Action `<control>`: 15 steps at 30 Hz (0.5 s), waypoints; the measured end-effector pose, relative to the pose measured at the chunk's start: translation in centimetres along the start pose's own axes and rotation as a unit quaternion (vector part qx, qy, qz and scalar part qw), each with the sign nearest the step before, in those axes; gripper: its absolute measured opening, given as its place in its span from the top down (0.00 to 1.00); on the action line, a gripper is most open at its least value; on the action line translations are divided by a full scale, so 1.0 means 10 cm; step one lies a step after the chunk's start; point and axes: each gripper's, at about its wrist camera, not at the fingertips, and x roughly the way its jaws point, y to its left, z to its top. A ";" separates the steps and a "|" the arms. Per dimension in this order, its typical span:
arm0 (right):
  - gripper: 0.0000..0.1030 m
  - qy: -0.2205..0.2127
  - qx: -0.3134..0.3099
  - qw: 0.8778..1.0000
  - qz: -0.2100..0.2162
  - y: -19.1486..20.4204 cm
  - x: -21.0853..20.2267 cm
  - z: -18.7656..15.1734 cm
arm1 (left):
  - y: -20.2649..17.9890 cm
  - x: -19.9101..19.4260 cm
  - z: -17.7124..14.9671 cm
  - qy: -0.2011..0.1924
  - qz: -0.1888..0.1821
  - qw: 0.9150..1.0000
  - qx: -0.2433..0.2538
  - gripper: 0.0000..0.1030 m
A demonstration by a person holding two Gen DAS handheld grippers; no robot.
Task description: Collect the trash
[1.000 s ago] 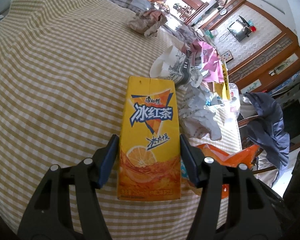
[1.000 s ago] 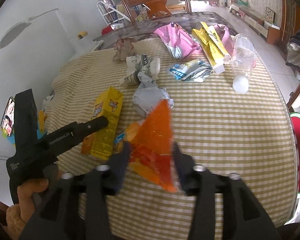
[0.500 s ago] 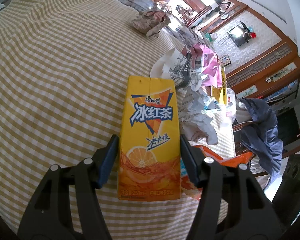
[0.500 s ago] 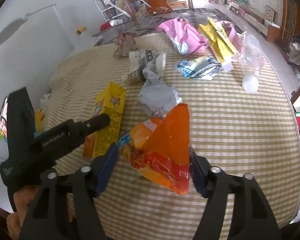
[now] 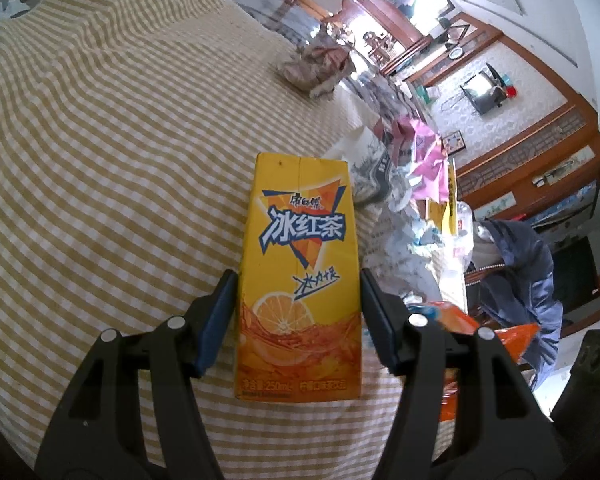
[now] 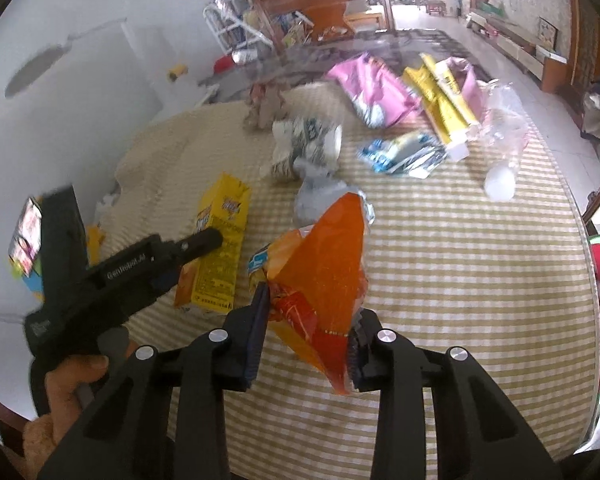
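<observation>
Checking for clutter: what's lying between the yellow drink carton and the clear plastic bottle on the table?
In the right wrist view, between the drink carton and the plastic bottle lie a crumpled grey wrapper and a blue-and-silver foil packet.

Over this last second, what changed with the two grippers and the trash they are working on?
The right gripper has just closed its jaws on the orange snack bag, which they loosely straddled before; the bag now stands crumpled between them. The left gripper kept the same grip on the yellow iced tea carton. The other litter on the checked tablecloth stays put.
</observation>
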 end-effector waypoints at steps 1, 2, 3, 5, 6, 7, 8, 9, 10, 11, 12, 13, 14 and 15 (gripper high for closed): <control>0.68 -0.006 0.007 1.000 0.004 -0.02 -0.04 0.01 | -0.01 -0.02 0.00 -0.004 -0.002 1.000 0.002 0.43; 0.68 -0.009 0.011 1.000 0.007 -0.04 -0.06 0.03 | -0.02 -0.02 0.01 -0.006 -0.004 1.000 0.003 0.43; 0.68 -0.013 0.019 1.000 0.013 -0.07 -0.10 0.04 | -0.04 -0.03 0.00 -0.008 -0.007 1.000 0.006 0.43; 0.68 -0.018 0.027 0.999 0.020 -0.09 -0.14 0.05 | -0.05 -0.05 0.01 -0.011 -0.013 1.000 0.009 0.43; 0.68 -0.021 0.030 0.999 0.022 -0.10 -0.15 0.06 | -0.06 -0.06 0.02 -0.014 -0.015 1.000 0.011 0.43; 0.68 -0.024 0.032 0.999 0.024 -0.10 -0.17 0.07 | -0.06 -0.06 0.02 -0.015 -0.017 1.000 0.012 0.43; 0.68 -0.027 0.033 0.999 0.025 -0.10 -0.19 0.07 | -0.07 -0.07 0.02 -0.017 -0.018 1.000 0.014 0.43; 0.68 -0.030 0.033 0.999 0.026 -0.10 -0.21 0.07 | -0.08 -0.08 0.02 -0.018 -0.019 1.000 0.016 0.43; 0.68 -0.033 0.034 0.998 0.027 -0.10 -0.22 0.08 | -0.09 -0.08 0.02 -0.019 -0.020 0.999 0.017 0.43; 0.68 -0.035 0.036 0.998 0.029 -0.10 -0.24 0.09 | -0.10 -0.07 0.02 -0.019 -0.021 0.999 0.018 0.43; 0.68 -0.037 0.038 0.998 0.030 -0.10 -0.25 0.09 | -0.10 -0.07 0.03 -0.018 -0.021 0.999 0.019 0.43; 0.68 -0.038 0.040 0.998 0.031 -0.11 -0.26 0.09 | -0.11 -0.07 0.03 -0.018 -0.022 0.999 0.020 0.43; 0.68 -0.040 0.041 0.998 0.031 -0.12 -0.28 0.09 | -0.11 -0.06 0.03 -0.019 -0.022 0.999 0.021 0.43; 0.68 -0.041 0.044 0.998 0.032 -0.13 -0.29 0.08 | -0.11 -0.06 0.03 -0.019 -0.022 0.999 0.022 0.43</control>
